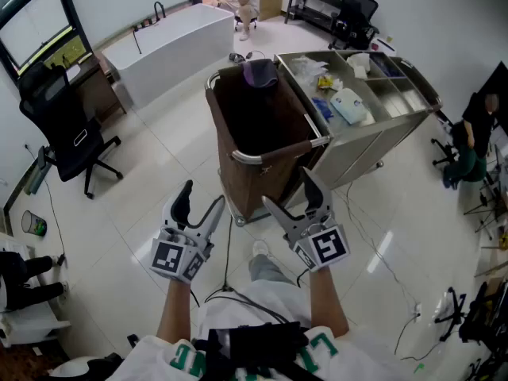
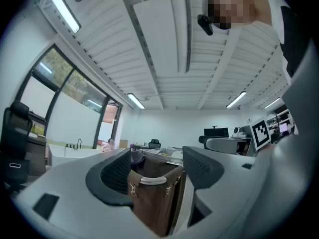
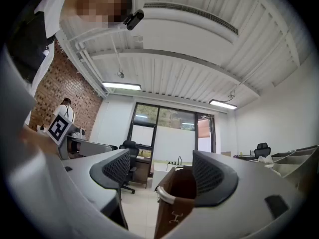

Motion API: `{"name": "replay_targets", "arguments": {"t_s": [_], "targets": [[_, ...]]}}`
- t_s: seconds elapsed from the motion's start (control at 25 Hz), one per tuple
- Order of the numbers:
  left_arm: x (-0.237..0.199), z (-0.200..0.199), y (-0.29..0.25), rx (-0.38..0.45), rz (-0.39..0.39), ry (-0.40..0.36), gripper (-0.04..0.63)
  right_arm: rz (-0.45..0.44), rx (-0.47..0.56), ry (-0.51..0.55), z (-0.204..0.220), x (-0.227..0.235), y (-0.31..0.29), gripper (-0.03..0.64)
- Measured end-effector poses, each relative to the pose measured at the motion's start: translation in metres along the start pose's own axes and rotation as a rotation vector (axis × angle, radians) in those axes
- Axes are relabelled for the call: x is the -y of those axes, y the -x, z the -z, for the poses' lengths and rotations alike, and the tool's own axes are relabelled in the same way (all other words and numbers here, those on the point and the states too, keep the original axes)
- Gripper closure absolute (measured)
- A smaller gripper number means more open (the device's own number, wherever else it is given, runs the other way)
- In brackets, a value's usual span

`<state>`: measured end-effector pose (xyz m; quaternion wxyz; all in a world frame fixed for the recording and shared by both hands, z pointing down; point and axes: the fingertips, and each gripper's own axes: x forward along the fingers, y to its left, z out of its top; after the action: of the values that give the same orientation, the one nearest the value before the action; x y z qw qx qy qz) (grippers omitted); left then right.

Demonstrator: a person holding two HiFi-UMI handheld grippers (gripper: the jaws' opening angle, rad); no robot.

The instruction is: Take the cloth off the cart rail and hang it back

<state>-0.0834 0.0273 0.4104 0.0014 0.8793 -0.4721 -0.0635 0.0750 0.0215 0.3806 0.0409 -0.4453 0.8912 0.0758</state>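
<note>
Two pairs spread and empty: left tongs (image 1: pixel 202 197), right tongs (image 1: pixel 290 193), held short of housekeeping cart (image 1: pixel 373 137) | purple cloth (image 1: pixel 259 73) seen draped over far cart rail (image 1: pixel 216 78) | nothing done yet; removal and rehanging judged outstanding

- The brown bag (image 1: pixel 254 125) is open-mouthed, with clear room above its near rail (image 1: pixel 248 158).
- Bare floor (image 1: pixel 159 165) lies left of it, and the office chair (image 1: pixel 71 141) stands well apart.
- The steel cart (image 1: pixel 361 151) closes off the bag's right side.
</note>
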Motion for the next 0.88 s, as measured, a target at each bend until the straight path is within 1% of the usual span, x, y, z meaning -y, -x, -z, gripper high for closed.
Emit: {"name": "replay_targets", "arguments": {"t_s": [0.12, 0.2, 0.32, 0.48, 0.64, 0.72, 0.8, 0.88], "targets": [[-0.007, -0.002, -0.046, -0.012, -0.022, -0.021, 0.287, -0.010, 0.022, 0.015, 0.002, 0.054, -0.025, 0.213], [-0.013, -0.009, -0.076, -0.001, -0.043, -0.047, 0.287, -0.042, 0.041, 0.002, -0.001, 0.083, -0.045, 0.213], [-0.021, -0.017, -0.117, 0.021, -0.063, -0.070, 0.287, -0.104, 0.056, 0.000, -0.005, 0.109, -0.075, 0.213], [-0.024, -0.021, -0.159, 0.022, -0.035, -0.086, 0.287, -0.134, 0.031, 0.049, -0.006, 0.141, -0.108, 0.213], [-0.045, -0.018, -0.187, 0.003, -0.013, -0.098, 0.287, -0.133, 0.034, 0.115, -0.011, 0.178, -0.144, 0.213], [-0.057, -0.019, -0.197, -0.001, -0.002, -0.078, 0.287, -0.125, -0.007, 0.126, -0.014, 0.195, -0.164, 0.213], [-0.069, -0.018, -0.207, -0.009, 0.017, -0.065, 0.287, -0.126, -0.073, 0.157, -0.018, 0.212, -0.191, 0.213], [-0.079, -0.016, -0.212, -0.018, 0.033, -0.052, 0.287, -0.173, -0.165, 0.225, -0.011, 0.222, -0.222, 0.213]]}}
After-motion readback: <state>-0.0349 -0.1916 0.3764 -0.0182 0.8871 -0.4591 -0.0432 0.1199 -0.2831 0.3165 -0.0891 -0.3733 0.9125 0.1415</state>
